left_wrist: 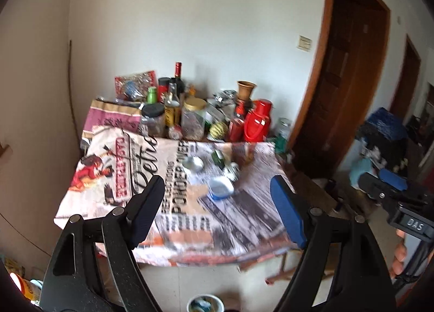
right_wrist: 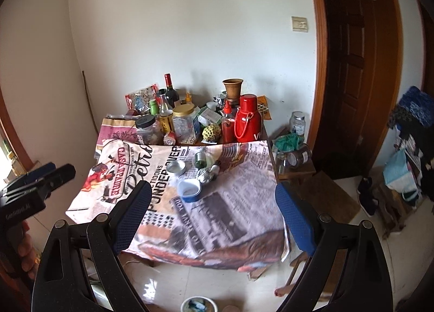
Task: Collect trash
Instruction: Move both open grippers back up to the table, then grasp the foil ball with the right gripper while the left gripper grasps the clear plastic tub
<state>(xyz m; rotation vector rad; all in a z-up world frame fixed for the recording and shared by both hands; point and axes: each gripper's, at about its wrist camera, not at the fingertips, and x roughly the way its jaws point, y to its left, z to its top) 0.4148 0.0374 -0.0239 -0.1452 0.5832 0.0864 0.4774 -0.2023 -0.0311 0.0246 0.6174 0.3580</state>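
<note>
Loose trash lies mid-table on the printed cloth [right_wrist: 238, 203]: a blue and white tub [right_wrist: 190, 190], a round metal tin [right_wrist: 176, 167], a green can [right_wrist: 201, 159] and crumpled foil [right_wrist: 205, 176]. The tub also shows in the left wrist view [left_wrist: 221, 187], with the tin [left_wrist: 193, 163]. My left gripper [left_wrist: 217, 214] is open and empty, held short of the table. My right gripper [right_wrist: 214, 219] is open and empty, also short of the table. A white bin with trash in it [right_wrist: 198, 304] stands on the floor below; it also shows in the left wrist view [left_wrist: 204, 303].
Bottles, jars, a red thermos [right_wrist: 248, 119] and a clay pot [right_wrist: 232, 89] crowd the table's back by the wall. A low wooden stand with glass jars [right_wrist: 294, 154] sits to the right, beside a wooden door [right_wrist: 350, 68]. Clutter lines the far right.
</note>
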